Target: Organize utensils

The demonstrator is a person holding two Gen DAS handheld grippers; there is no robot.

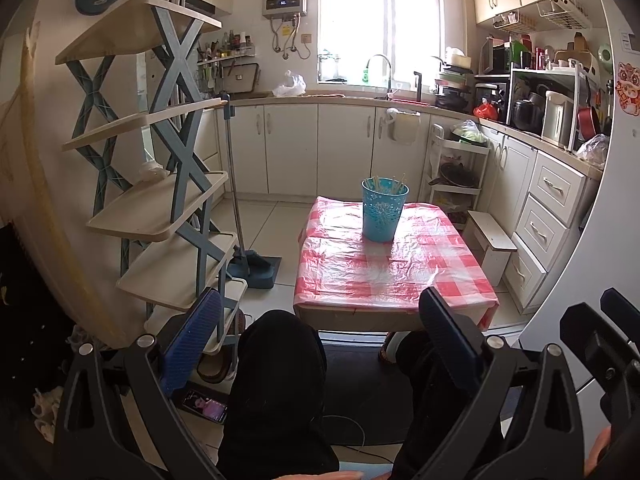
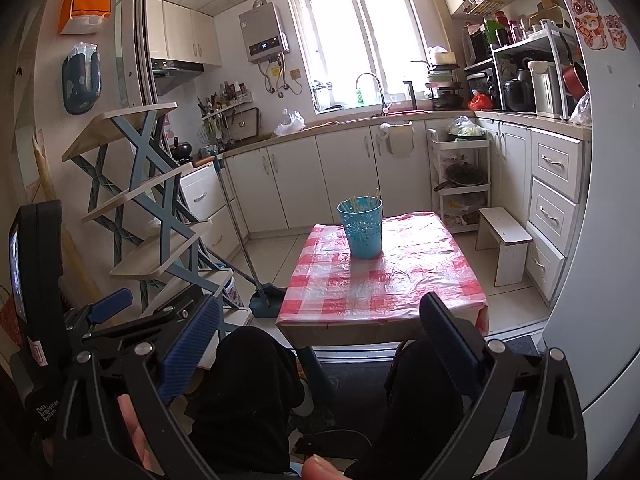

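A blue perforated cup (image 1: 384, 210) stands upright on the far part of a low table with a red-and-white checked cloth (image 1: 392, 268). Several chopsticks (image 1: 390, 182) stick out of it. The cup also shows in the right wrist view (image 2: 362, 227), with the chopsticks (image 2: 365, 199) and the cloth (image 2: 384, 280). My left gripper (image 1: 320, 336) is open and empty, held low over the person's knees, short of the table's near edge. My right gripper (image 2: 320, 336) is open and empty, at the same distance. The right gripper shows at the right edge of the left wrist view (image 1: 600, 344).
A blue-framed shelf rack (image 1: 160, 184) stands at the left, with a broom and dustpan (image 1: 250, 256) beside it. A small white stool (image 1: 494, 246) sits right of the table. Kitchen cabinets (image 1: 320, 148) and a sink line the back wall. A phone (image 1: 205, 406) lies on the floor.
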